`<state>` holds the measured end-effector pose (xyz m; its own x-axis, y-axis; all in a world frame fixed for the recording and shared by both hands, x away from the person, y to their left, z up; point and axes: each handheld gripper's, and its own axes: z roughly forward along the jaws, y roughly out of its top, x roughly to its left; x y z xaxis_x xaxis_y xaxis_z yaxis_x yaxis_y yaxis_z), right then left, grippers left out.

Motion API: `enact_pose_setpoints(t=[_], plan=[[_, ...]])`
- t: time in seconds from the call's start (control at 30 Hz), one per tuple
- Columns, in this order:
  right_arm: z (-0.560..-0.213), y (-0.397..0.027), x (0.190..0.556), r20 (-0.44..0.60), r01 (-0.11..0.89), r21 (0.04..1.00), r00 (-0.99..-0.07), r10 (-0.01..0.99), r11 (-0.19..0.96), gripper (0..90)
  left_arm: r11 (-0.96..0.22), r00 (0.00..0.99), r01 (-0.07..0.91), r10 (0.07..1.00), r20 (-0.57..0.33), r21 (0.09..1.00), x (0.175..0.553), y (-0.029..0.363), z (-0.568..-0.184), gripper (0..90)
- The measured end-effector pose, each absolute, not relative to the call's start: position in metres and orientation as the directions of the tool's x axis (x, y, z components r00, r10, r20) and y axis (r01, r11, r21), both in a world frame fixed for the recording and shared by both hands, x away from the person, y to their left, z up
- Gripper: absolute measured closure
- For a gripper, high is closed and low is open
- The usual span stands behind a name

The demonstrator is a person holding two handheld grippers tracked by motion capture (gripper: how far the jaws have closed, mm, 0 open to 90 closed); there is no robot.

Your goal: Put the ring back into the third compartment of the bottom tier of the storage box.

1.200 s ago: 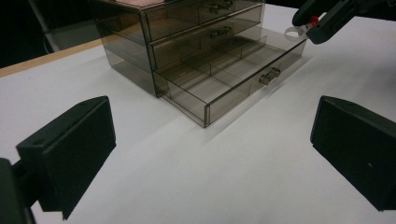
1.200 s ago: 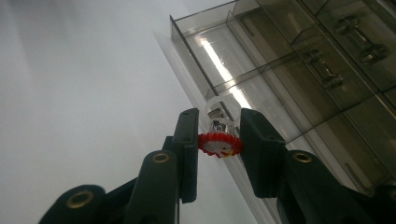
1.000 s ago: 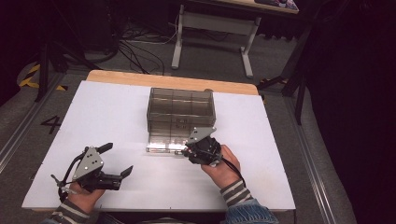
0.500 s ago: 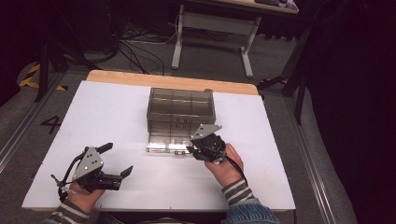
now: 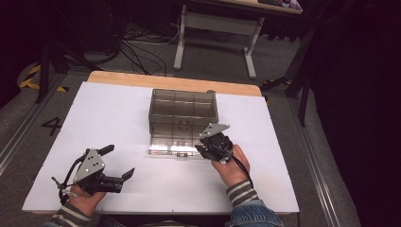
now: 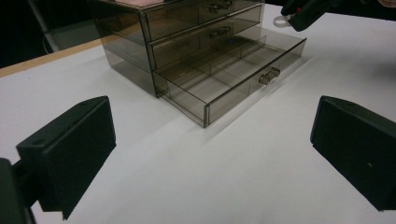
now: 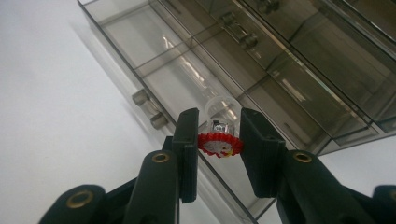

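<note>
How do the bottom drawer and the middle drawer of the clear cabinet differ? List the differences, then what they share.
The bottom drawer is pulled out onto the table; the middle drawer is pushed in. The bottom drawer's open top shows its dividers; the middle drawer's top is covered. Both are smoky clear plastic with a small knob handle.

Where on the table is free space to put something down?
The white table is bare left of the drawer box, and between the left hand-held gripper and the open bottom drawer. It is crowded at that drawer's right end, where the right hand-held gripper hangs.
</note>
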<state>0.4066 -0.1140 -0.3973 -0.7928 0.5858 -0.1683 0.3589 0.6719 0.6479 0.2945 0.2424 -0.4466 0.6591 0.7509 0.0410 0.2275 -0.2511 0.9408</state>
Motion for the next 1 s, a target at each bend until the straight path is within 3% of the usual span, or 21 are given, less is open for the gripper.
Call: enact_pose_setpoints(t=[1.0], plan=[[-0.416,-0.13,0.424,-0.168,0.428,0.637,-0.734,0.658,0.641,68.7,-0.253,0.66,0.229,0.75,0.041,0.94,0.295,0.242,-0.447,0.8]])
